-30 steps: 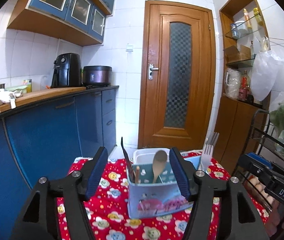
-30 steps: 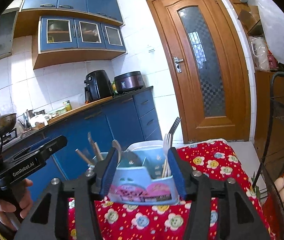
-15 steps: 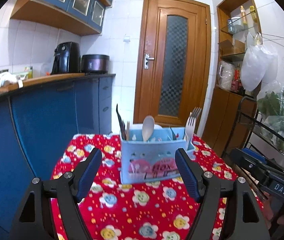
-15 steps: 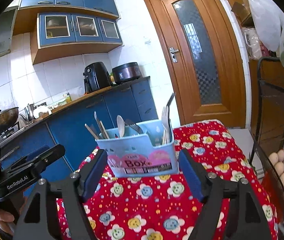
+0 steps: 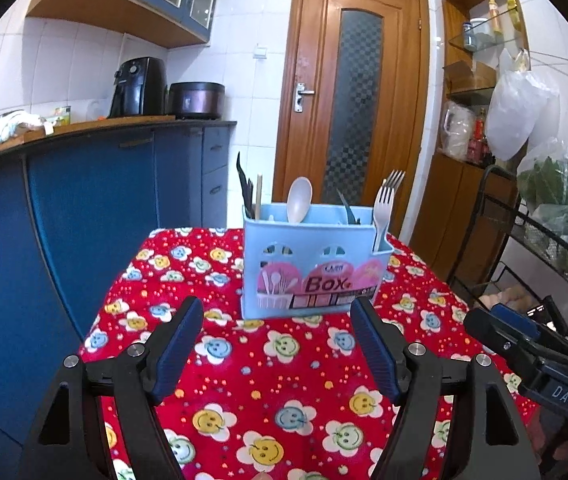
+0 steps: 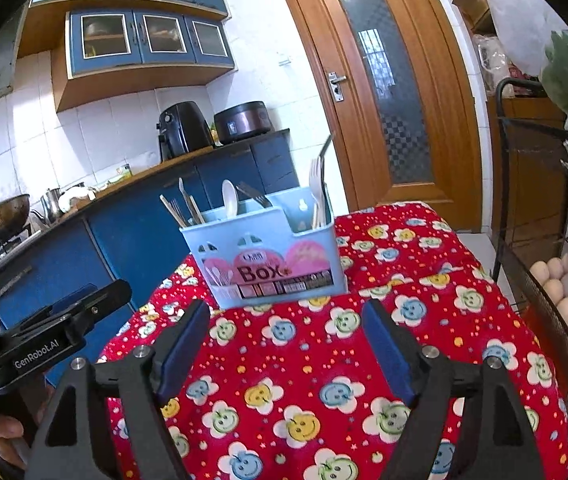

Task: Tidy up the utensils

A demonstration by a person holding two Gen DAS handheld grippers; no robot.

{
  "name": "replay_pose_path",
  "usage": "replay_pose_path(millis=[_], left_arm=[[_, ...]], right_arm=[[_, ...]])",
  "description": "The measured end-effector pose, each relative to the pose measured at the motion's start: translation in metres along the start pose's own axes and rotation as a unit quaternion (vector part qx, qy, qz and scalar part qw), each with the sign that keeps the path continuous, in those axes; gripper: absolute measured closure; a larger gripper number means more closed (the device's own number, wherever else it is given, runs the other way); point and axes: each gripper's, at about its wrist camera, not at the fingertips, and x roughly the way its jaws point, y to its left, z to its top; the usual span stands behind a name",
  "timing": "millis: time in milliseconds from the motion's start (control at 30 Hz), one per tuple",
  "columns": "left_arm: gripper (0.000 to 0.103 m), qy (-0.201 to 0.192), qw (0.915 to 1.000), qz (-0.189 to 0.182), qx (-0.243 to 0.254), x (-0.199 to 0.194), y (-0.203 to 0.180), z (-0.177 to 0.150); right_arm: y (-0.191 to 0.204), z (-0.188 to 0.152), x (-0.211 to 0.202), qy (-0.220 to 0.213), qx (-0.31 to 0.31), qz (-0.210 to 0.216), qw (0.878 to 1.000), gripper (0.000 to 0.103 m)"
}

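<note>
Blue utensil box [image 5: 311,264] stands filled on the counter [image 5: 268,364], so we keep both jaws released, the right opening, and clear.

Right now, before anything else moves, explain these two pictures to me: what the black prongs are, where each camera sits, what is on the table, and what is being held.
There is no robot. A person carries one hand-held gripping tool in each hand, and each has a camera looking forward along its two black prongs with blue pads. One picture comes from the left tool, the other from the right tool, whose prongs are opening. Both hold nothing; only cloth shows between the prongs. On the red flowered tablecloth stands a light blue plastic utensil box, upright, holding a white plastic spoon, a white plastic fork and other utensils. The box stands beyond both tools, untouched.
</note>
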Motion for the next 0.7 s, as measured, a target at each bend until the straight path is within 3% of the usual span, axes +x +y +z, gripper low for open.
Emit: replay_pose_path(millis=[700], left_arm=[[0.026,-0.003,0.9994,0.030,-0.018,0.025,0.006,-0.048]], right_arm=[[-0.004,-0.045,0.020,0.008,-0.041,-0.051,0.998,0.021]])
